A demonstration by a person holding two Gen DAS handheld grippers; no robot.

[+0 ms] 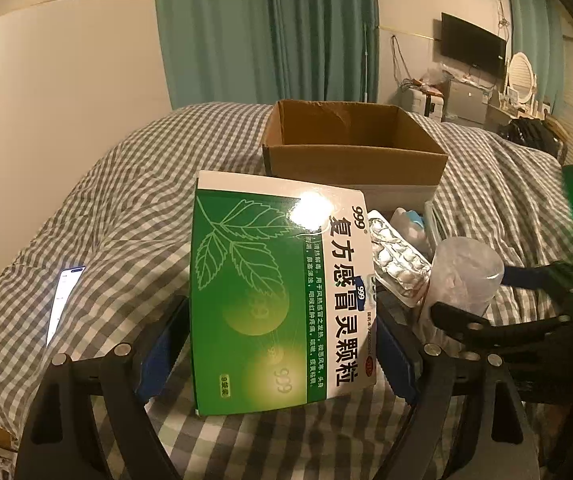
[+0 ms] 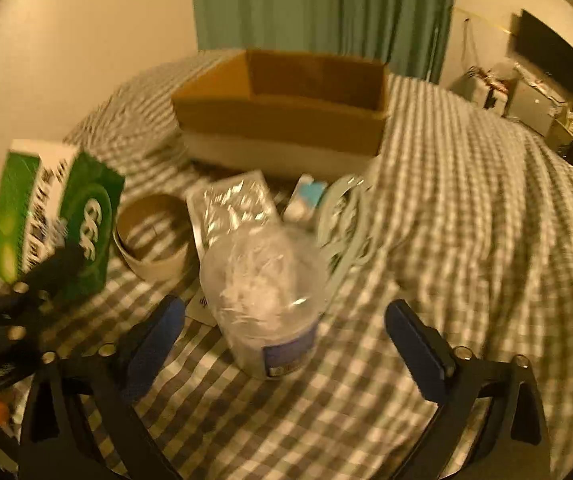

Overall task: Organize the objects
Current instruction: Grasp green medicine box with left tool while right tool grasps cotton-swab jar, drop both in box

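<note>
We note the right-wrist view is motion-blurred, leaving the clear tub's [image 2: 264, 300] label unreadable, while the green box [image 1: 278, 300] hides part of the pill strip [image 1: 398, 264] behind it.

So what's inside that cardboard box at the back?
Only bare brown inner walls of the cardboard box show in both views. Its near wall hides the floor, so anything lying low inside can't be seen. The green medicine box is still outside, between the left jaws.

Both wrist cams sitting low over the bed [image 1: 126, 208], facing 12 o'clock toward the cardboard box [image 1: 350, 160]; left one closer, both sharing it.
</note>
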